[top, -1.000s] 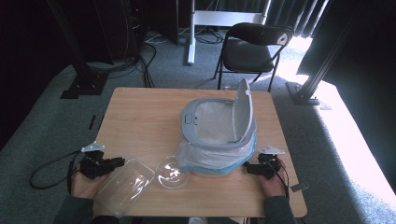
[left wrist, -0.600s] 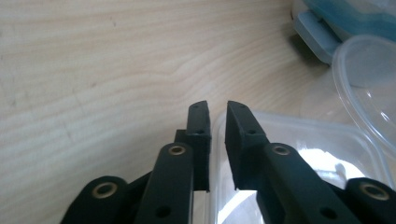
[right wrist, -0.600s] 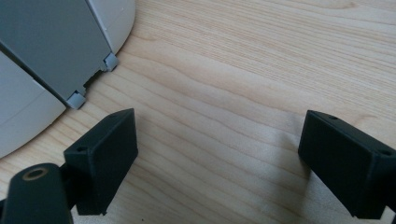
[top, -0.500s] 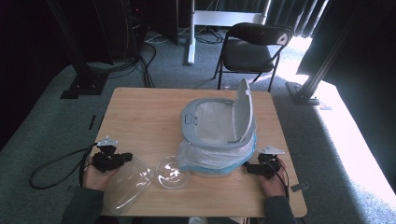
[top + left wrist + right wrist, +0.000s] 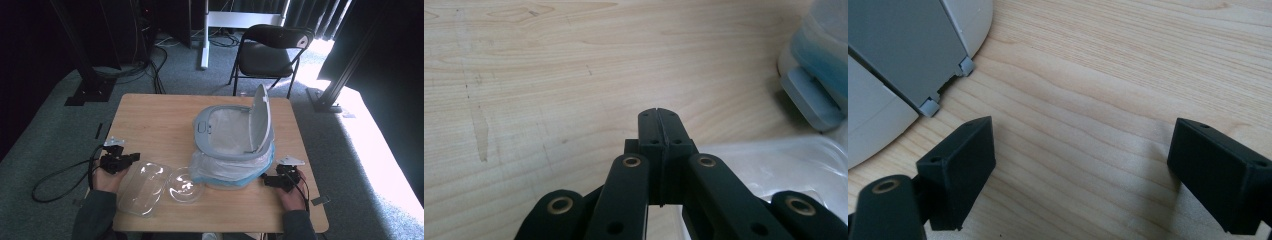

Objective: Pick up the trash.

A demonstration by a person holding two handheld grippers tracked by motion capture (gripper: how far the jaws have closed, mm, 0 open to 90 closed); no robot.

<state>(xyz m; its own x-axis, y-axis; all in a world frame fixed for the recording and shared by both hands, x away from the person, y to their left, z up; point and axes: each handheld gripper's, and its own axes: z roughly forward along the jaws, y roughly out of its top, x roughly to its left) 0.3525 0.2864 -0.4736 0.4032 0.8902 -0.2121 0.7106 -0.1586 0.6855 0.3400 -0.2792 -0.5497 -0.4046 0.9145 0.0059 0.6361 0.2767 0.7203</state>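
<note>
A grey bin (image 5: 230, 135) with its lid raised and a clear liner bag stands at the middle of the wooden table (image 5: 150, 120). In front of it, to the left, lie a clear plastic container (image 5: 142, 187) and a round clear lid (image 5: 184, 185). My left gripper (image 5: 135, 158) sits at the container's far left corner. In the left gripper view, my left gripper (image 5: 658, 117) has just been closing. Its pads now meet with nothing visible between them, and the clear plastic (image 5: 774, 165) lies just below and to their right. My right gripper (image 5: 265, 181) rests open beside the bin's base (image 5: 898, 50), and in its own view my right gripper (image 5: 1083, 150) spans bare wood.
A black folding chair (image 5: 272, 52) stands beyond the table's far edge. Black frame legs and cables lie on the carpet at the left. The bin's blue-tinted base (image 5: 814, 95) is close on the right in the left gripper view. Bare wood lies at the table's far left.
My left gripper has moved right from the table's left edge to the clear container, and its jaws have gone from apart to shut. The right gripper has stayed put.
</note>
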